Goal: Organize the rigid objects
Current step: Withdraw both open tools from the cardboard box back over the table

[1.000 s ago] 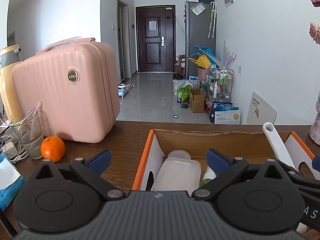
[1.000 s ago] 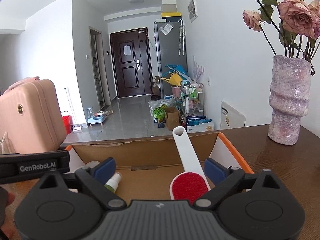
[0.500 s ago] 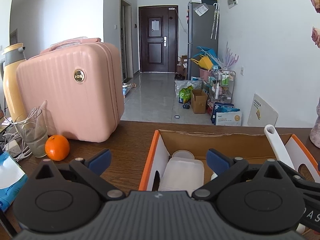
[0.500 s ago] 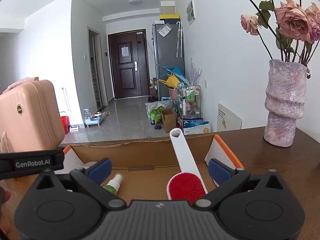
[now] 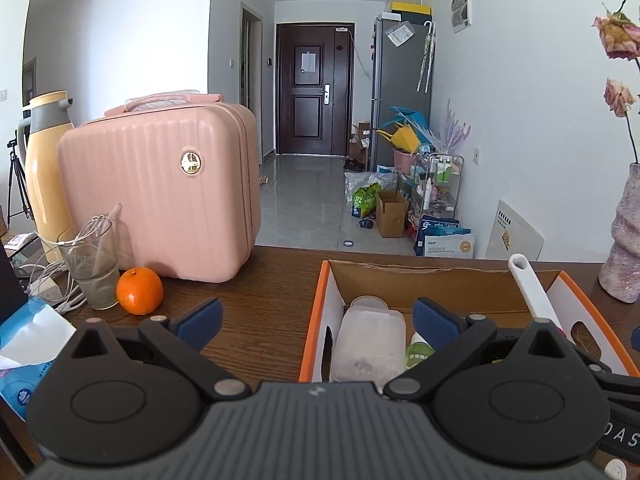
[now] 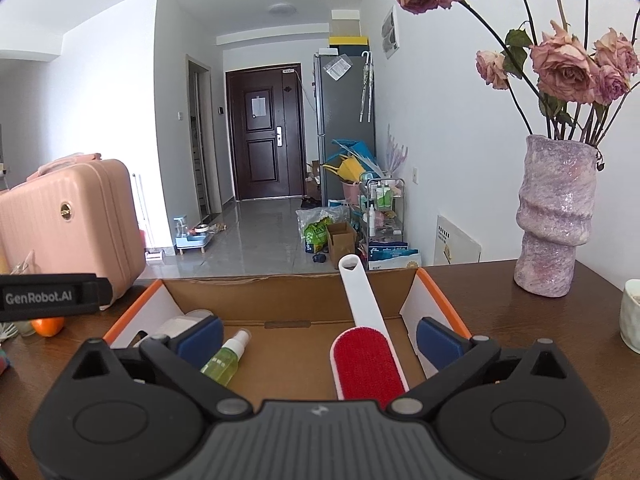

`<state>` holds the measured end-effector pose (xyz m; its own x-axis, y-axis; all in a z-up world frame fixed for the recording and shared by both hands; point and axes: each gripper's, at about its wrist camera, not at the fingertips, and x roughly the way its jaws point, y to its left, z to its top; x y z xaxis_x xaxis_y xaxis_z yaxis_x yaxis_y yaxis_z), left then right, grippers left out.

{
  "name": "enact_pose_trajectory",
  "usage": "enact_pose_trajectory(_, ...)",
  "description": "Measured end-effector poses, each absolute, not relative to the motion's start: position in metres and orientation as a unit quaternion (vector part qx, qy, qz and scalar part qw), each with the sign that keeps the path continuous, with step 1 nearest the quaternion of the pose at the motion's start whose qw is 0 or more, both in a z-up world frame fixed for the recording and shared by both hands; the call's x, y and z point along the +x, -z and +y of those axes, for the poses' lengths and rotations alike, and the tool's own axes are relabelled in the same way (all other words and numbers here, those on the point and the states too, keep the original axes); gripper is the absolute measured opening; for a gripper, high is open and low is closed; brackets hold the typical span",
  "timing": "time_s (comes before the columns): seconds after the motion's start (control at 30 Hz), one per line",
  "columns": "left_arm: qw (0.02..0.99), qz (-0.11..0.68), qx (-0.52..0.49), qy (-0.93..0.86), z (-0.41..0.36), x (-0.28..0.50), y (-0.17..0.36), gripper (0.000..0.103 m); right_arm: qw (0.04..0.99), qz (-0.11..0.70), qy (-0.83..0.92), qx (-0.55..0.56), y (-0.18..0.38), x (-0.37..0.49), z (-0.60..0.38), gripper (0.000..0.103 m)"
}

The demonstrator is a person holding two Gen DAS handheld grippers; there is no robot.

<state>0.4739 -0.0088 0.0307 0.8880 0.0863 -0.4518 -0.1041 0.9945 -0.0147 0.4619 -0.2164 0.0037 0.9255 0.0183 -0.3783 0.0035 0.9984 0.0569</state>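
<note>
An open cardboard box with orange edges (image 5: 316, 312) (image 6: 288, 300) sits on the dark wooden table. Inside lie a clear plastic container (image 5: 368, 344) (image 6: 176, 325), a green spray bottle (image 6: 226, 356) (image 5: 418, 352) and a white-handled lint brush with a red pad (image 6: 366, 362) whose handle (image 5: 530, 294) leans on the back wall. My left gripper (image 5: 318, 316) is open and empty, over the box's left wall. My right gripper (image 6: 318, 336) is open and empty, above the box interior with the brush between its fingers.
A pink hard case (image 5: 160, 196) (image 6: 68, 232) stands at the left with an orange (image 5: 139, 291), a glass (image 5: 94, 268), a yellow thermos (image 5: 44, 168) and a blue tissue pack (image 5: 28, 344). A purple vase of roses (image 6: 556, 220) and a white cup (image 6: 632, 316) stand at the right.
Both grippers have drawn back and risen slightly, so more of the table and box shows. Both stay open; the box contents have not moved.
</note>
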Motion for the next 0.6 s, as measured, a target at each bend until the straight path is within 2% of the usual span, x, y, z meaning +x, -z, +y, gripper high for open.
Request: enact_pose_trajectory(0.6,0.974,0.224,-0.006,-0.035,-0.002,0.399,-0.03,0.103,0.983,0.182,-0.013,0.023,-0.005,0.39,-0.226,0.103)
